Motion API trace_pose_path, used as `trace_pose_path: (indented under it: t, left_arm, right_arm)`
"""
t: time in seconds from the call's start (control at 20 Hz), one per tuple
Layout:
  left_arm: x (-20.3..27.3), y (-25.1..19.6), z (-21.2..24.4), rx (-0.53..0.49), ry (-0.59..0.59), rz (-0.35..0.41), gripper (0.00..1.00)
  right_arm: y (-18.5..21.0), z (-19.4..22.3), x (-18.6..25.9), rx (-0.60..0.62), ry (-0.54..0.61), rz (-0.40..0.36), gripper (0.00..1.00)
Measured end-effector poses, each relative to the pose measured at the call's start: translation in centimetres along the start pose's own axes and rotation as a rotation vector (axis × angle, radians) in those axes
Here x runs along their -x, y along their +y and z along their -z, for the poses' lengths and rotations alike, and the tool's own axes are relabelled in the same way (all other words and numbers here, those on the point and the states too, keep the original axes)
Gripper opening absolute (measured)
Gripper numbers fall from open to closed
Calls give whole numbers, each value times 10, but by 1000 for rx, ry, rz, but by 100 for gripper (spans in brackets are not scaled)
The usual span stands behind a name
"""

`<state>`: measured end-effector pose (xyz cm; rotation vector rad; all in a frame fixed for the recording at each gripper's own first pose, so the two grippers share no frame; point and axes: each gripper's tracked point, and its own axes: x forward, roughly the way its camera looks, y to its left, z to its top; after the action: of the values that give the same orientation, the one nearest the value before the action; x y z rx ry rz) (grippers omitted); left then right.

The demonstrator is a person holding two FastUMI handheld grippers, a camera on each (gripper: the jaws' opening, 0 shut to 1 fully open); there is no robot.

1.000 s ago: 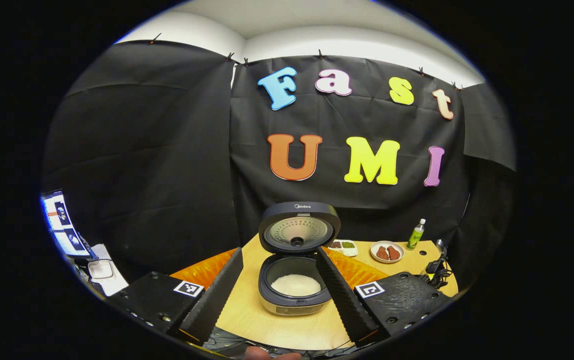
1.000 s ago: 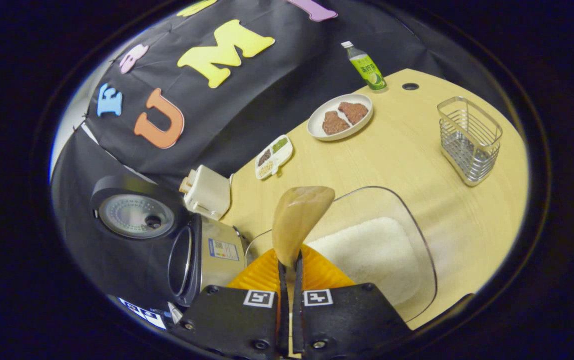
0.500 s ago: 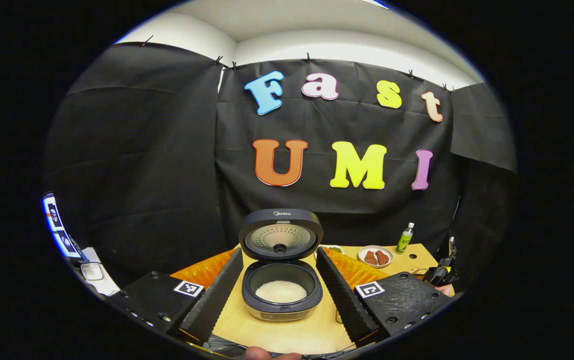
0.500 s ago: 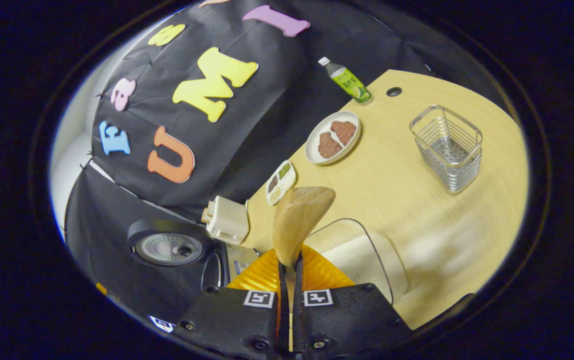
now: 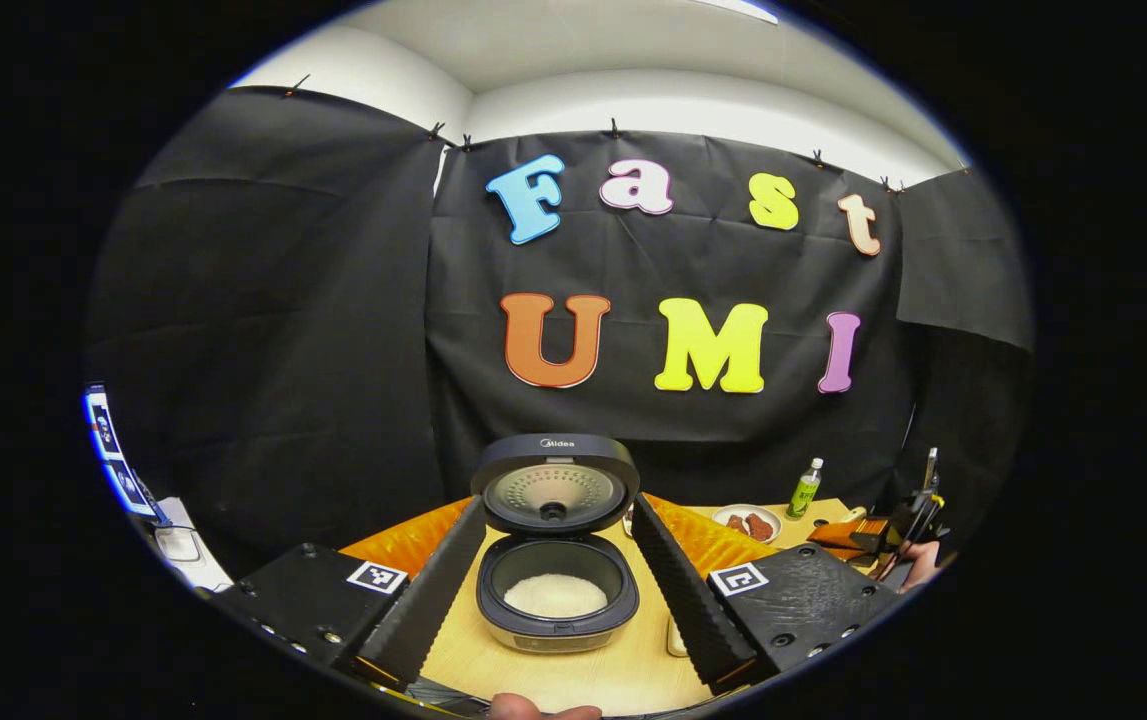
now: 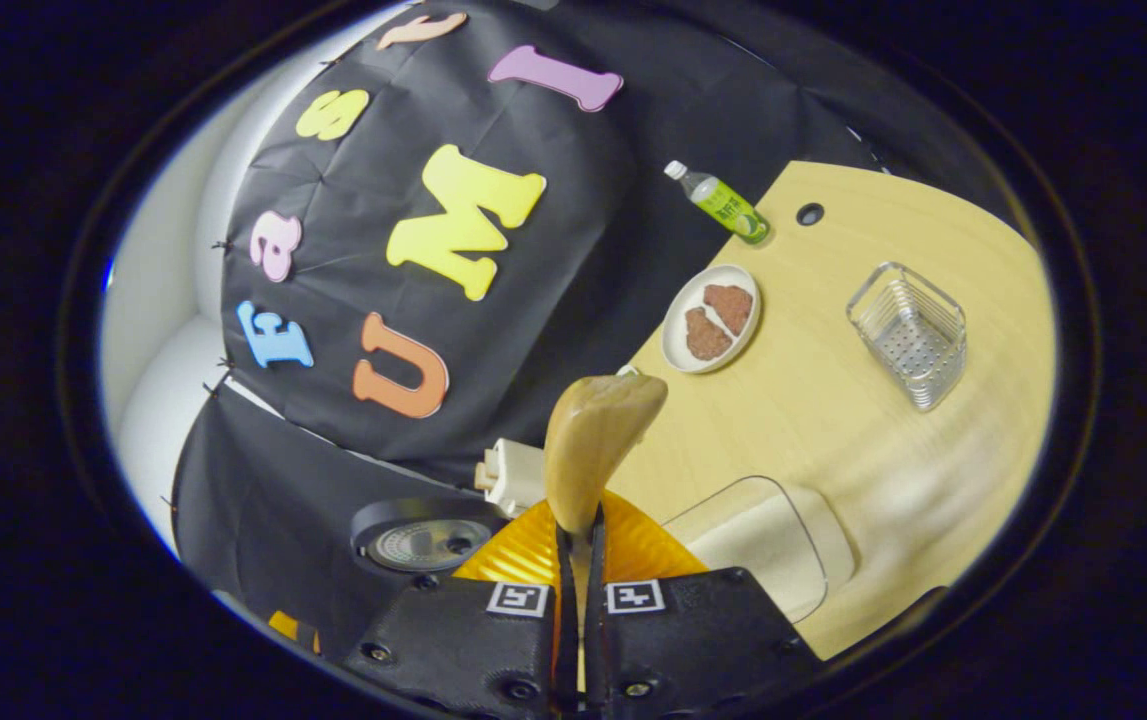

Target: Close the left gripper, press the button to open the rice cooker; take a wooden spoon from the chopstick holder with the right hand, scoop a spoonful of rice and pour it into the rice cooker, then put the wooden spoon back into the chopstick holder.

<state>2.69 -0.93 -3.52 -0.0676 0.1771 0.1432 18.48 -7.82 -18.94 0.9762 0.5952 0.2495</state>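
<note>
The rice cooker (image 5: 555,600) stands on the table with its lid (image 5: 553,485) up and white rice in the pot. My left gripper (image 5: 557,505) is open, its fingers framing the cooker from some way back. My right gripper (image 6: 578,522) is shut on the handle of the wooden spoon (image 6: 596,430), whose bowl sticks up ahead of the fingers with no rice showing on it. The clear rice container (image 6: 768,540) lies just right of the right gripper. The metal wire chopstick holder (image 6: 911,330) stands farther off to the right. The cooker lid (image 6: 423,542) appears low on the left.
On the wooden table (image 6: 833,420) sit a plate of meat (image 6: 711,318), a green bottle (image 6: 725,204) and a white box (image 6: 513,475) beside the cooker. A monitor (image 5: 113,450) glows at the far left. A hand (image 5: 918,565) shows at the far right.
My right gripper has lifted back from the rice container with the spoon, so the container and holder look smaller. My left gripper has drawn back from the cooker.
</note>
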Motion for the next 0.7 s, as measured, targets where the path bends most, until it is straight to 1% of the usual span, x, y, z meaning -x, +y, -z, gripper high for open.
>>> trace_pose_path:
  t: [0.05,0.2,0.4,0.5,0.7]
  left_arm:
    - [2,3,0,0,-3,-11,95]
    - [9,15,0,0,-12,-41,95]
    - [24,37,-1,-10,-18,-93,95]
    - [30,48,-1,-9,-18,-122,95]
    - [46,67,6,-4,-6,-173,95]
  right_arm:
    - [14,1,-2,14,3,-17,8]
    - [59,10,-16,25,27,-85,8]
    - [103,41,-47,48,91,-139,8]
    - [120,61,-64,73,124,-148,7]
    - [142,100,-95,154,159,-123,8]
